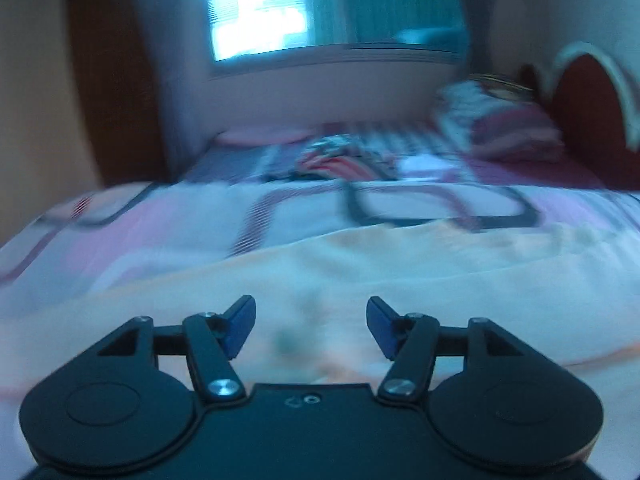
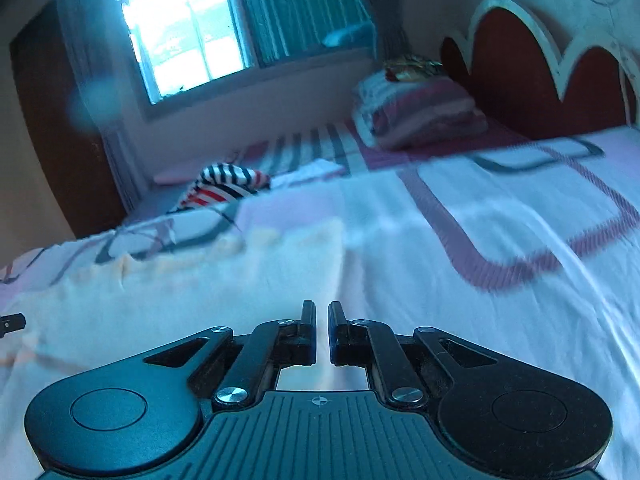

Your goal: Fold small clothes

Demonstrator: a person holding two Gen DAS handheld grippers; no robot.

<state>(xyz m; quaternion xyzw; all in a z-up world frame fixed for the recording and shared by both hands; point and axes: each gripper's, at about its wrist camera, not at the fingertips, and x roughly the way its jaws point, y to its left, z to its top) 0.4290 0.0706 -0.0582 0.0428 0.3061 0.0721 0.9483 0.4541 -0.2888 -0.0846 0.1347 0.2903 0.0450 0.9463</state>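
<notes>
No brand, label or readable writing shows in either view.

Left wrist view, blurred: the left gripper [image 1: 311, 326] has its blue-padded fingers [image 1: 240, 326] well apart, with nothing between them. It hangs over a pale peach cloth [image 1: 360, 264] that lies spread on the bed [image 1: 120, 224] and fills the near part of the picture; whether the tips touch it I cannot tell. Farther off lies a striped garment [image 1: 332, 158], and at far right a stack of folded bedding [image 1: 500, 128] beside the red headboard [image 1: 588, 116]. A window [image 1: 256, 8] is at the far wall.

Right wrist view, sharper: the right gripper [image 2: 322, 330] has its fingers almost together, a thin slit between them, and I see no fabric pinched there. The cloth [image 2: 180, 292] lies to its left and under it, its right edge running just ahead of the tips. Only this view shows a small dark part [image 2: 12, 322] at the left edge, over the cloth. The striped garment [image 2: 228, 184] lies far left, the bedding [image 2: 424, 116] far right against the headboard [image 2: 516, 80].
</notes>
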